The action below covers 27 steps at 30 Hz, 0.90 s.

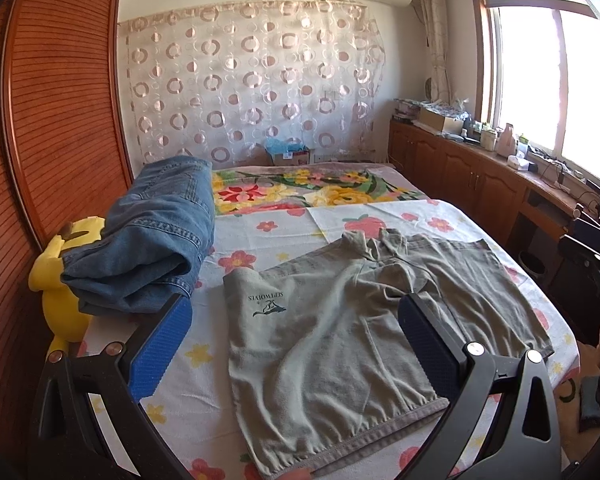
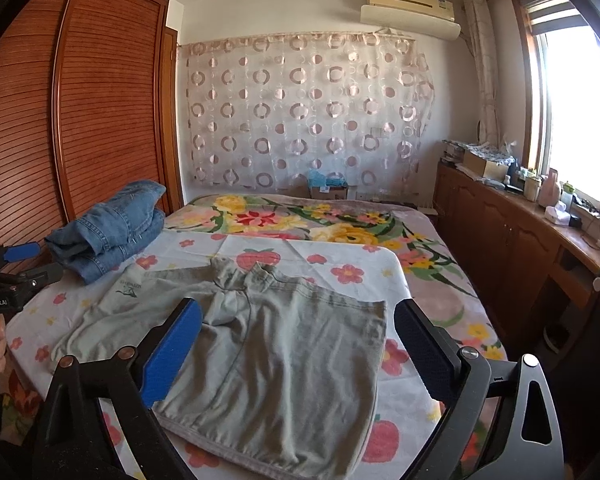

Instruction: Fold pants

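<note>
Pants: grey-green shorts [image 1: 340,320] lie spread flat on the near part of a flowered bedsheet [image 1: 268,240], waistband nearest, legs pointing far.
Left gripper [image 1: 296,344]: jaws wide apart above the shorts, nothing between the blue pads.
Right gripper [image 2: 296,344]: jaws wide apart over the shorts' right half, gripping nothing.
Jeans [image 1: 156,240]: folded blue stack, far left.
Yellow plush toy [image 1: 60,280]: left of the jeans, touching them.
</note>
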Each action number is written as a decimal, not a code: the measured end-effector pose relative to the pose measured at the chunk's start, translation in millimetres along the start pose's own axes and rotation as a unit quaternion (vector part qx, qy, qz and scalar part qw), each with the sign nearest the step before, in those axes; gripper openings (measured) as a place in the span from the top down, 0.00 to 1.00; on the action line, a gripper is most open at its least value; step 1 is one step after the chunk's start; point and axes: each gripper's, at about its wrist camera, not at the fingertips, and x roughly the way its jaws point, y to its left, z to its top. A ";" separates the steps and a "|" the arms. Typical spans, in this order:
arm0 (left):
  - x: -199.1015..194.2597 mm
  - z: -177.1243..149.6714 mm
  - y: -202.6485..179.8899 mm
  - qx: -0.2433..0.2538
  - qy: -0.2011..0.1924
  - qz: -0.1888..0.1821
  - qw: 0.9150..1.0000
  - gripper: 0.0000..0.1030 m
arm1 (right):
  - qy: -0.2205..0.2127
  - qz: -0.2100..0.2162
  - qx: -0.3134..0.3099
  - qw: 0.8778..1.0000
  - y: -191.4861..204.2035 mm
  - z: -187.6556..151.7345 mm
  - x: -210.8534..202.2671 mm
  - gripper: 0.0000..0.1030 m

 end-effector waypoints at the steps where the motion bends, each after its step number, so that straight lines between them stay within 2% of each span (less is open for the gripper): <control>1: 3.8 -0.9 1.0 0.002 0.005 -0.002 1.000 0.00 | 0.006 0.000 0.000 1.000 -4.0 0.2 4.5 0.09; 3: 10.8 -4.1 3.1 0.004 0.011 -0.005 1.000 0.00 | 0.018 0.002 -0.002 1.000 -11.7 1.7 11.8 0.11; 10: 36.8 -16.0 4.3 0.004 0.035 -0.019 0.999 0.00 | 0.079 -0.007 -0.011 0.997 -40.8 5.0 45.7 0.34; 12: 43.5 -16.9 3.8 0.002 0.039 -0.026 0.999 0.00 | 0.096 -0.011 -0.005 0.995 -49.5 8.4 54.8 0.37; 14: 51.5 -13.2 -0.1 0.012 0.041 -0.040 0.998 0.00 | 0.118 -0.005 0.006 0.993 -60.9 13.5 65.2 0.46; 18: 67.3 4.4 -9.1 0.050 0.025 -0.037 0.998 0.00 | 0.145 0.001 0.027 0.989 -77.5 30.0 79.5 0.49; 21: 76.4 17.9 -16.9 0.076 0.018 -0.055 0.995 0.00 | 0.155 -0.003 0.024 0.988 -80.0 42.4 81.0 0.51; 27: 96.6 38.2 -32.5 0.110 0.028 -0.090 0.990 0.00 | 0.187 0.003 0.027 0.982 -82.9 51.9 83.8 0.64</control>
